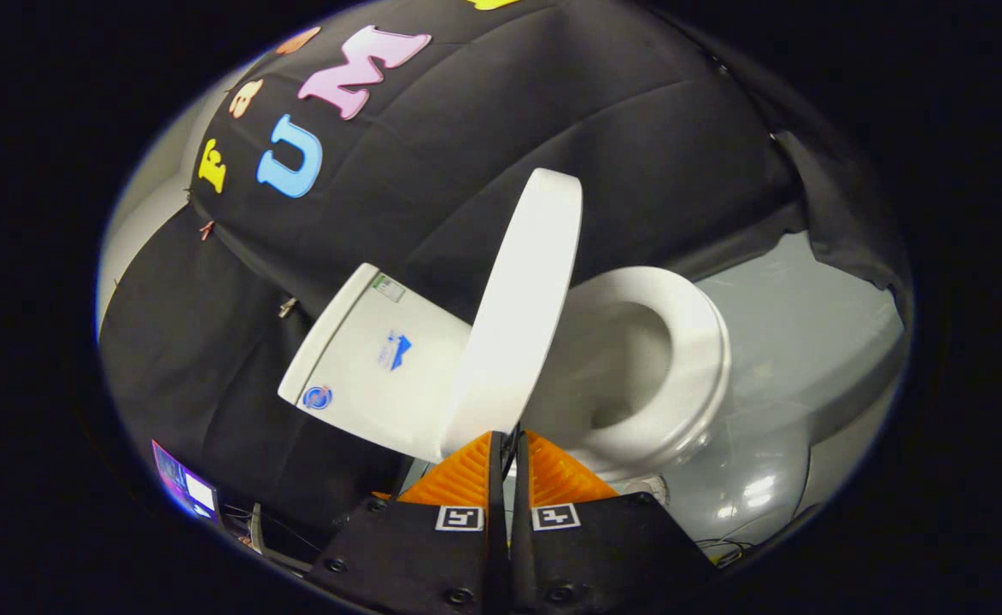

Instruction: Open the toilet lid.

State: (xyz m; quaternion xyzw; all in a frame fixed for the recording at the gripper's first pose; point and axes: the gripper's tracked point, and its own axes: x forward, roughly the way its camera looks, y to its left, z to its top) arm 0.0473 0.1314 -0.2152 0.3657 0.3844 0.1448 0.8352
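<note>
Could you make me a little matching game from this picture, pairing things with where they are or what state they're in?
Things:
1. lid
2. seat
3. tank
4. gripper

States:
A. lying flat around the bowl
B. behind the raised part, with stickers on it
C. closed, fingertips right at the lid's edge
D. lifted up, standing between tank and bowl

Pairs: 1-D, 2-A, 3-B, 4-C

Raised toilet lid [522, 316] just beyond closed tool [511, 444]
</note>
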